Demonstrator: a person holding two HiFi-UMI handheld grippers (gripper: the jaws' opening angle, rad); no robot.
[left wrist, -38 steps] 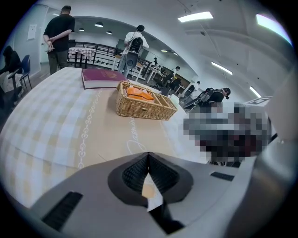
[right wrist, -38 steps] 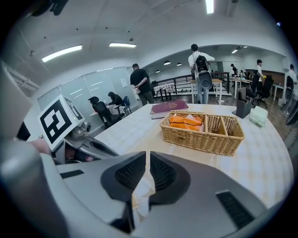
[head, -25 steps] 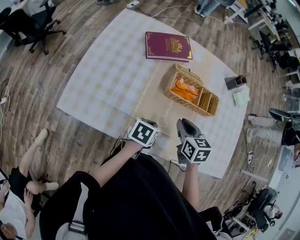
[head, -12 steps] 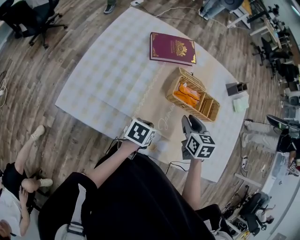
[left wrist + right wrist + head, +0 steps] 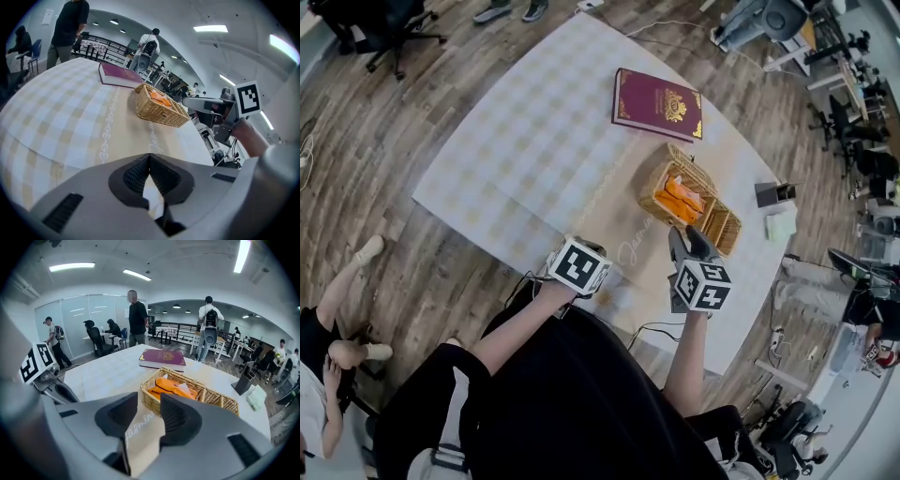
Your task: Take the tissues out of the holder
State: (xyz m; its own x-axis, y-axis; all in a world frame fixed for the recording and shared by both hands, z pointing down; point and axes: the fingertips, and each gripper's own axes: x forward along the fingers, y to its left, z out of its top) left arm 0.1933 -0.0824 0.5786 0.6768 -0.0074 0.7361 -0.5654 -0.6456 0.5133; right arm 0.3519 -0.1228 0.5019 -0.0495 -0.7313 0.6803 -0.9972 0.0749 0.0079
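Note:
A woven basket holder stands right of the table's middle, and an orange tissue pack lies in its larger compartment. The right gripper view shows the pack and the basket just beyond my right gripper. That gripper is open, its jaws have just been opening, and only tablecloth shows between them. From above, the right gripper sits just short of the basket's near side. My left gripper is shut on nothing, low over the cloth, left of the basket.
A maroon book lies beyond the basket. A dark stand and a pale green cloth sit at the table's right edge. Office chairs and people surround the table.
My right gripper has moved forward toward the basket and its jaws have spread apart. The left gripper has shifted slightly forward. Basket and book stay put.

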